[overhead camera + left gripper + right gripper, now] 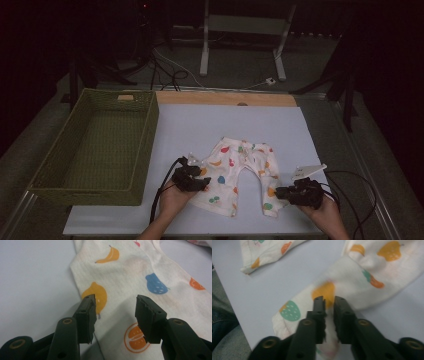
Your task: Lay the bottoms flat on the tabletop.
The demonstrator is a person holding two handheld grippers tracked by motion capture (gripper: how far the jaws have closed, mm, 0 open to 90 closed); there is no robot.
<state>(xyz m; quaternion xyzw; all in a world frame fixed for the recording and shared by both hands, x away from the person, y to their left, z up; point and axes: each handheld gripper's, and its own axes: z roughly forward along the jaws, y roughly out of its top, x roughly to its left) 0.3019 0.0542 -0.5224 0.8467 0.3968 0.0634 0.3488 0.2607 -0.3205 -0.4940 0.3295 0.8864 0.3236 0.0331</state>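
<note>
With the fruit-print baby trousers (240,172) lying flat just right of the wicker basket (95,145), the left gripper (116,305) hovers spread while the right gripper (329,305), nearly closed, pinches a leg thinly, so the fabric could slip free when lifted.

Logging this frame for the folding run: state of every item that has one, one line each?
baby pants: spread flat on the white sheet, both legs toward the person, unfolded.
left gripper: jaws open, over the outer edge of one leg, nothing between the pads.
right gripper: jaws nearly shut, pinching a fold of the other leg near its cuff.
wicker basket: upright at the sheet's left, empty.
</note>
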